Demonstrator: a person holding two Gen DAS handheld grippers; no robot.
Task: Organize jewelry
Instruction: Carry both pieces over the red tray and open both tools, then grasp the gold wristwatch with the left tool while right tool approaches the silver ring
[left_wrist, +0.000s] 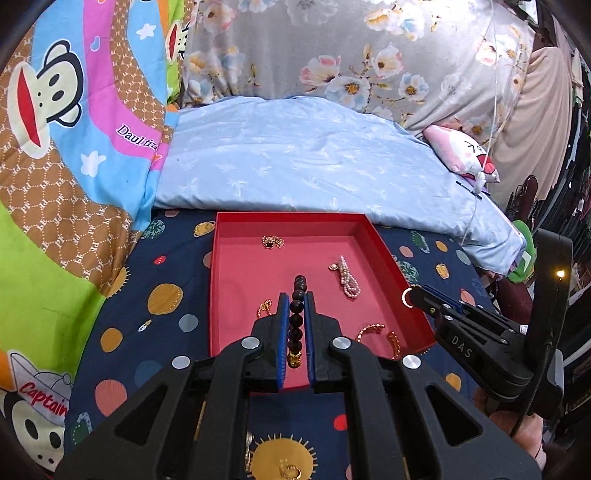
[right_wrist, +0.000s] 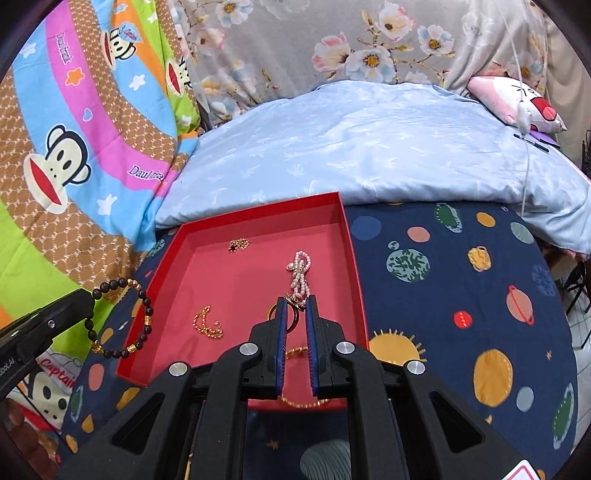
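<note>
Left gripper (left_wrist: 295, 299) clamps a bead bracelet (left_wrist: 297, 314); right gripper (right_wrist: 295, 304) pinches a ring (right_wrist: 291, 314), both over the red tray's (right_wrist: 354, 266) near edge.

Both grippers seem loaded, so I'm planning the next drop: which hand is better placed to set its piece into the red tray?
Probably the right: the right gripper grips a ring directly above the red tray. The left gripper dangles its dark bead bracelet outside the tray's left wall.

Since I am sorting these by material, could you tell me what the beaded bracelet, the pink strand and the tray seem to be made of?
Beaded bracelet: dark round beads, likely wood or stone, dull sheen, with a few shiny gold-coloured spacers.
Pink strand: small glossy pale-pink beads, pearl-like; real or imitation cannot be told.
Tray: red, probably cardboard, with thin straight walls and a matt surface.
</note>
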